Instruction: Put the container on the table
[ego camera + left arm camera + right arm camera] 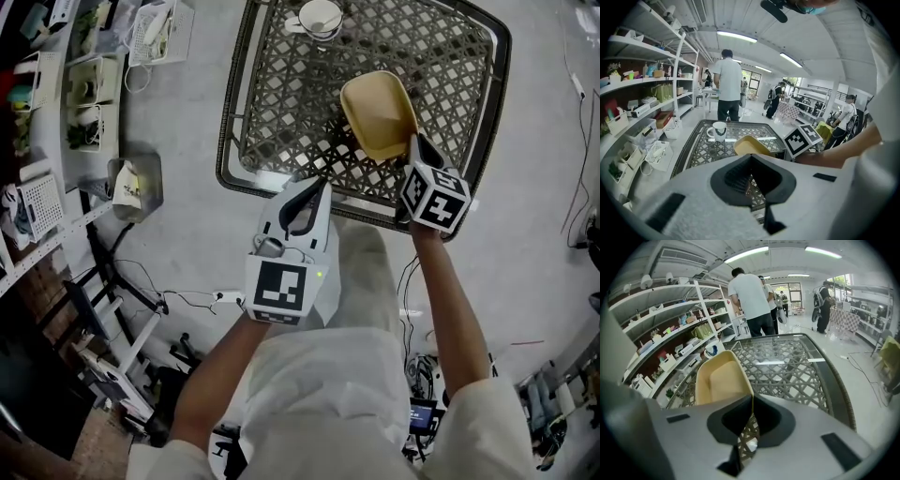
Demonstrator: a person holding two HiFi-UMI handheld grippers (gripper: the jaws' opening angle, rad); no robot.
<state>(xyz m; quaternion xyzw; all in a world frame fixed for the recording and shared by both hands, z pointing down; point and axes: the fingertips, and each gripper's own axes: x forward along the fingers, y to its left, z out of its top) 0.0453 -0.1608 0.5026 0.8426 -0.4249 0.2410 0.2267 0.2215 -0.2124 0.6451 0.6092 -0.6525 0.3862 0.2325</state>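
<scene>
A beige, shallow container point(378, 111) is over the near right part of the lattice table point(281, 103). My right gripper point(413, 142) is shut on the container's near rim. In the right gripper view the container point(723, 380) stretches away to the left of the right gripper point(752, 399), its thin wall pinched between the jaws. I cannot tell whether its base touches the glass top. My left gripper point(317, 186) hovers at the table's front edge, shut and holding nothing. In the left gripper view the container point(750, 145) shows just past the left gripper point(751, 156).
A white mug point(321, 17) stands at the table's far edge. Shelves with baskets and boxes point(56, 84) line the left side, and a metal bin point(136, 186) stands on the floor. Several people point(727, 84) stand beyond the table. Cables point(187, 298) lie by my feet.
</scene>
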